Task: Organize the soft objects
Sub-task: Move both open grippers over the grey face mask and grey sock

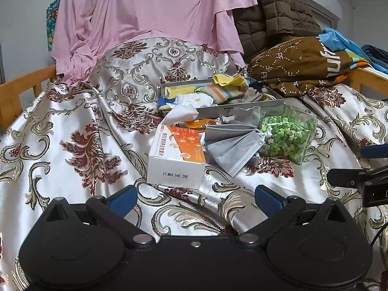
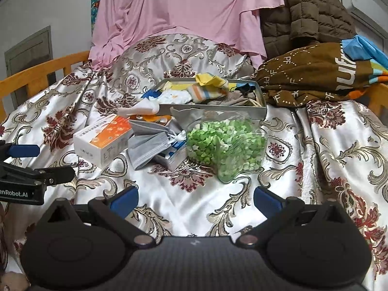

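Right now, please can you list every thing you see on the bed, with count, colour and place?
metal tray: one, silver, centre back
small socks: several, yellow, striped, white, piled in the tray
carton: one, white and orange, left of the masks
face masks: a stack, grey, centre, in front of the tray
clear bag: one, full of green pieces, right of the masks
bedspread: one, white with red floral pattern, under everything
pink cloth: one, draped behind
brown jacket: one, back right
left gripper: open, empty
right gripper: open, empty
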Tool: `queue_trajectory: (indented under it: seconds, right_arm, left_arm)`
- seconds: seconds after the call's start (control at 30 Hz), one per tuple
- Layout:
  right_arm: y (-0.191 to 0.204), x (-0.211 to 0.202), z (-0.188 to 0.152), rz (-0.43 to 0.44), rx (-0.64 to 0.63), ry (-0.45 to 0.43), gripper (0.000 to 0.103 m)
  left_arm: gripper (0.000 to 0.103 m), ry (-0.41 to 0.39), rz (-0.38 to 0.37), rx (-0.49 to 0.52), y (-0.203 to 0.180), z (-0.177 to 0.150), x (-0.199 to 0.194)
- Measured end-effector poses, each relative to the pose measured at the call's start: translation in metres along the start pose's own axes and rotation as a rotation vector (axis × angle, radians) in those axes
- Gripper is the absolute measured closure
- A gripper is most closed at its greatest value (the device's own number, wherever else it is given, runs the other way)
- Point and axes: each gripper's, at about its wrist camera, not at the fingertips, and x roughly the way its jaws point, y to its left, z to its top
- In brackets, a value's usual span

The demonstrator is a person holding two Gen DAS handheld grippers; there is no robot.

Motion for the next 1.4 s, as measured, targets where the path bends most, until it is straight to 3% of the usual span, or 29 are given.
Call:
queue_trajectory:
  seconds: [0.93,1.4]
  right_arm:
    - [0.019,0.025,0.007,0.077,-0.005,-0.006,0.0]
    - [0.03,0.045,0.019,0.118,-0.078,-0.018,0.0]
  left_arm:
    - [0.001,0.012,0.087,0.025,0.032,0.006,0.008]
    - [0.001,0.012,0.031,0.053,0.05,0.034,0.031]
